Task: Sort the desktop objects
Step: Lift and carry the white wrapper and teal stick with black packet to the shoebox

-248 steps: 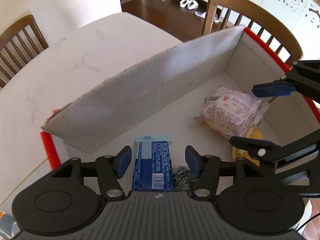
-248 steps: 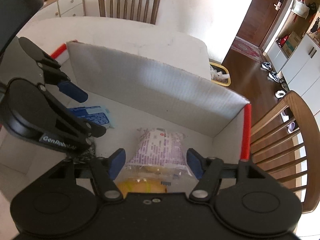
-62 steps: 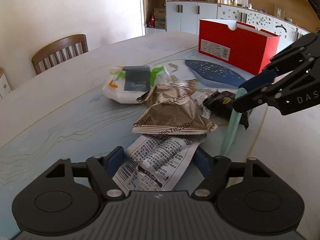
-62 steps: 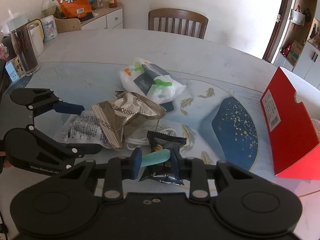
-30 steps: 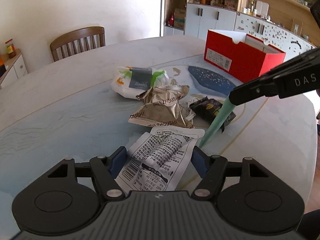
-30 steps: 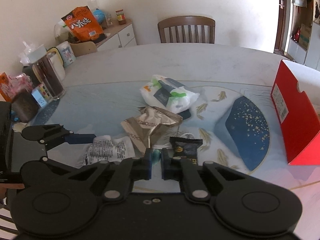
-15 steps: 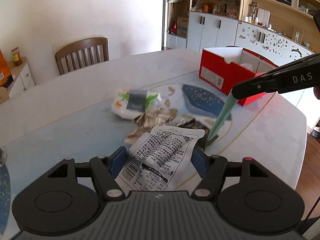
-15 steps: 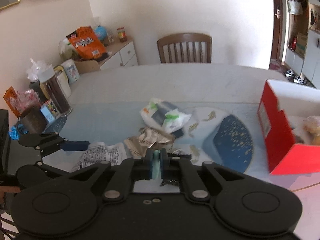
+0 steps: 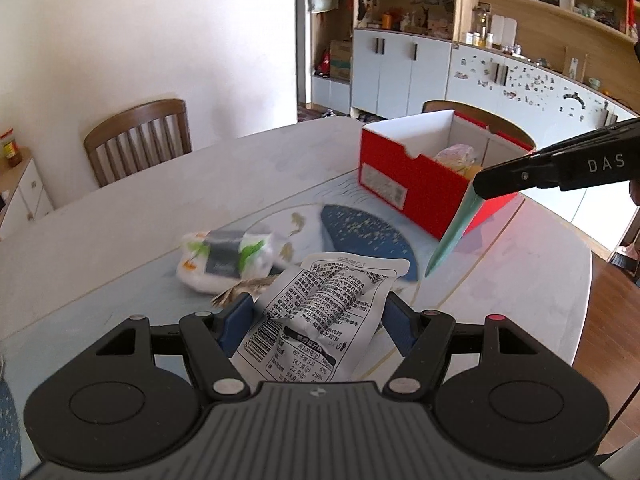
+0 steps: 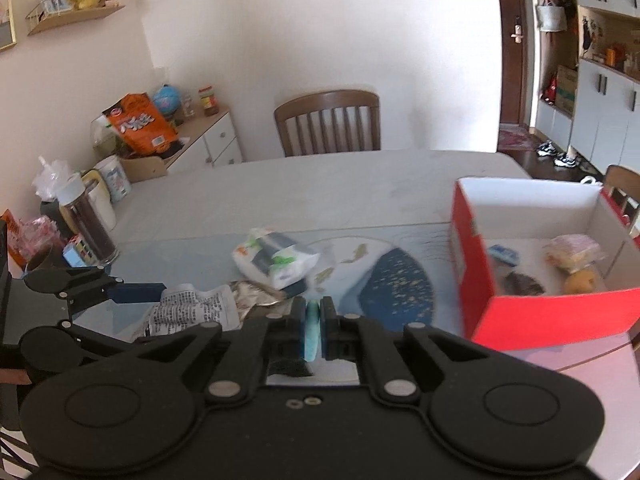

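Two items are in my grippers at once, both lifted off the surface. My left gripper has its jaws partly closed on a white printed packet, pinched at its sides and carried above the pile. My right gripper is squeezed nearly fully closed on a thin teal strip; in the left wrist view that strip hangs down from the black fingers at about 3 o'clock, in front of the red box.

The red box sits at 3 o'clock in the right wrist view, open at the top. It already holds several things: a blue-and-white packet, a dark crumpled item, a pale wrapped bun and a yellowish round item. I judge those as sorted.

Left on the surface, near 12 o'clock from my right gripper, are a white pouch with green and grey print and a crinkled metallic wrapper just beside it. Something dark lies partly hidden under the right gripper; I cannot tell what it is.

My judgement: the task is past the halfway mark. The two held items need to go into the box, then the few remaining pieces.
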The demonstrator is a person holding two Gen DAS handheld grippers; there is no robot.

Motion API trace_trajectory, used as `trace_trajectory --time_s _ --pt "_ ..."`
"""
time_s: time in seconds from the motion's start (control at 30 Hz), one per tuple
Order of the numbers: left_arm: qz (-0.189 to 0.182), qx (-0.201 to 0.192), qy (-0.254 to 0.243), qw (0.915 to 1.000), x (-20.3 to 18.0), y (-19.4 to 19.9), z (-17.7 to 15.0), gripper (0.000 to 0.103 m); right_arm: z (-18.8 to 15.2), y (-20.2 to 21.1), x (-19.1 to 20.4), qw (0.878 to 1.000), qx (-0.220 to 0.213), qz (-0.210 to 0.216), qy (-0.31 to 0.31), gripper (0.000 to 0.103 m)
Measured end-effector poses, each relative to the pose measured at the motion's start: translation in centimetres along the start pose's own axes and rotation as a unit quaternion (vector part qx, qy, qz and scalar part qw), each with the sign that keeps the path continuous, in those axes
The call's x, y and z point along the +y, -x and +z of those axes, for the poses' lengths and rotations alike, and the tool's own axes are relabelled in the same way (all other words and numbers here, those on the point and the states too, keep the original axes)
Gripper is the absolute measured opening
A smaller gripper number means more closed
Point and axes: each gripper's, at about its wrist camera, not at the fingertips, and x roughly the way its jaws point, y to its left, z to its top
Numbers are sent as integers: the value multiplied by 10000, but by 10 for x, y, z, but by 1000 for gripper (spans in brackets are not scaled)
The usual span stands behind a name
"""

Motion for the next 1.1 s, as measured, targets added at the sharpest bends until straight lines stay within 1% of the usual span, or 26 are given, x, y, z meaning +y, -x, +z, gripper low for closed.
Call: trace_trajectory --time_s 0.17,0.37,0.43,0.53,0.63,0.93,1.1 --pt "-60 -106 -101 9999 -20 -7 22 69 6 15 -27 9998 -122 -175 -48 6" --pt "-109 -223 -226 9994 -44 -17 47 69 14 31 -60 9992 -260 -274 -136 6" --pt "-63 -225 -303 9993 -52 -23 54 69 17 35 -69 9989 -322 -318 -108 6" --pt "-105 -242 -242 9994 -60 -30 65 69 24 43 -85 9985 -405 -360 -98 6" --pt "-72 -318 -360 9988 -71 -35 75 69 31 48 -101 9979 -493 -421 -48 6" --pt "-106 -385 -440 9982 -96 -53 102 69 49 57 -144 9958 -695 -589 13 6" --pt "-119 -377 -463 9981 -108 -67 114 69 54 54 -165 9952 -718 -669 49 6"
